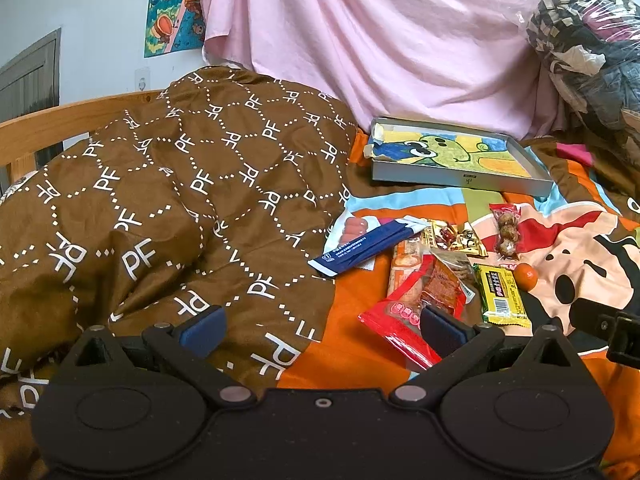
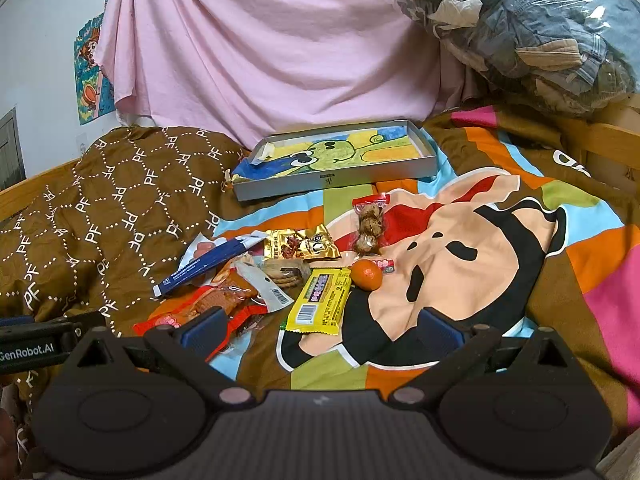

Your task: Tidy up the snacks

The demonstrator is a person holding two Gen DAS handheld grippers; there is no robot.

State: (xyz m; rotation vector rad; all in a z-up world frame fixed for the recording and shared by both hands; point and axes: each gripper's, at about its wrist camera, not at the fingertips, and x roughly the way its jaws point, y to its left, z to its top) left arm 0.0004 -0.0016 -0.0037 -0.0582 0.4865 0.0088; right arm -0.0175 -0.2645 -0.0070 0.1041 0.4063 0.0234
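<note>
on the bedspread, snacks lie loose just short of the empty tray [image 2: 428, 168]. i hold both grippers spread, holding nothing: left gripper [image 1: 322, 330] over the red pack [image 1: 400, 320], right gripper [image 2: 320, 330] near the yellow bar [image 2: 320, 300]. nothing sorted yet; next i'd pinch a pack.

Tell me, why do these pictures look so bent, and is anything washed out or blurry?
Both views are fisheye: the bed rail bows in the left view, the tray skews in the right. Corners go dark. The plastic bag glints in the right view. Lighting is soft, shadows faint; snacks stay sharp.
</note>
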